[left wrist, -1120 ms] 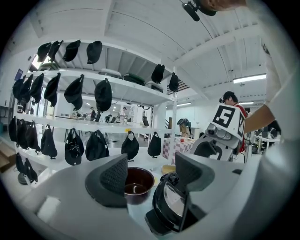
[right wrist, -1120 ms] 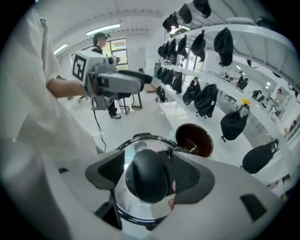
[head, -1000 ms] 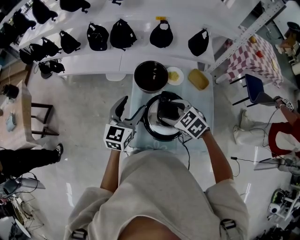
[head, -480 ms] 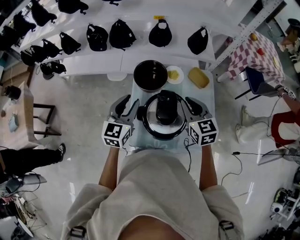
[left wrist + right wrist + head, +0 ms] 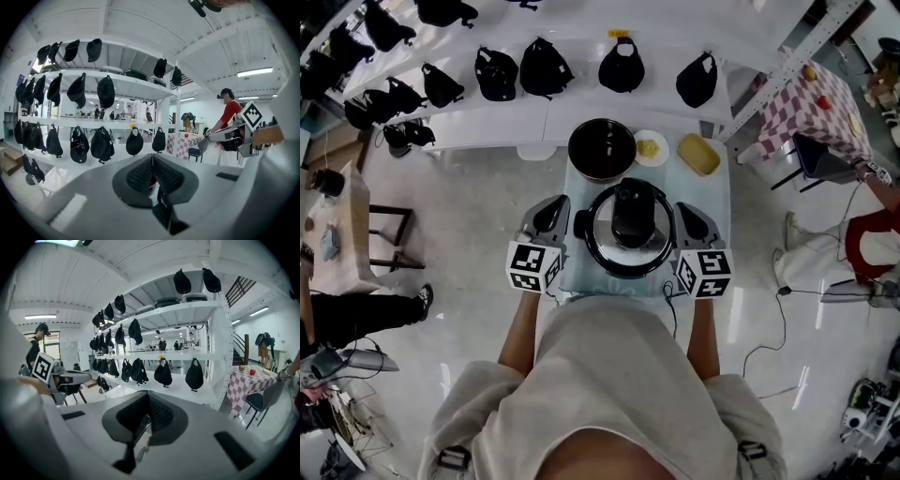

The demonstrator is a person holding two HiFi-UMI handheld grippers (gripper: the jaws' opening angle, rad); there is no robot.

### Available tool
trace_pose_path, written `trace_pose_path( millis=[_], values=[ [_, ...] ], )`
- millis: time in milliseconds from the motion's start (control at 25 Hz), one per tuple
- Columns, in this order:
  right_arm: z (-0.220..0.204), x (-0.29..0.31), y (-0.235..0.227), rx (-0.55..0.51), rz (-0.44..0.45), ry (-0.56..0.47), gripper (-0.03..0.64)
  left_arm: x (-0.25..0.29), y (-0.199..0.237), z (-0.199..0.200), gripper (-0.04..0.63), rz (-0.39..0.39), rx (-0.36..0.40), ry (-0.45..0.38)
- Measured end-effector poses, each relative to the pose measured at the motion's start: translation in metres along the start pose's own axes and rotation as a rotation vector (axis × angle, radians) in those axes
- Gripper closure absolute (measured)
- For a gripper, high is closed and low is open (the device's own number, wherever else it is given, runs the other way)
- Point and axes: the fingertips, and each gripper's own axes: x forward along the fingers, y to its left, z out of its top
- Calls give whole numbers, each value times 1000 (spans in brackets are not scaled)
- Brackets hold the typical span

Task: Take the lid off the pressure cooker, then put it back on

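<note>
- Evidently left claw [image 5: 555,206] and right claw [image 5: 686,210] have just pressed together, empty, at 9 and 3 o'clock of the pressure cooker [image 5: 598,255]
- Lid [image 5: 614,251] sits on it, mid-desk [image 5: 712,187]; likely heavy, rigid, slick metal
- Best hold: its black handle [image 5: 631,214] on top

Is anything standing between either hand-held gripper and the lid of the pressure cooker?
Nothing visible does. The left hand-held gripper and the right hand-held gripper, jaws just closed on nothing, flank the lid directly.
</note>
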Motion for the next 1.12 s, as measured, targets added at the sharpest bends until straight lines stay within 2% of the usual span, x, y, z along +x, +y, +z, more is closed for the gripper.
trace_pose_path(
  millis=[1120],
  values=[
    [2, -7, -5, 11, -17, 9, 617, 2, -12, 6, 586, -13, 19, 2]
  ],
)
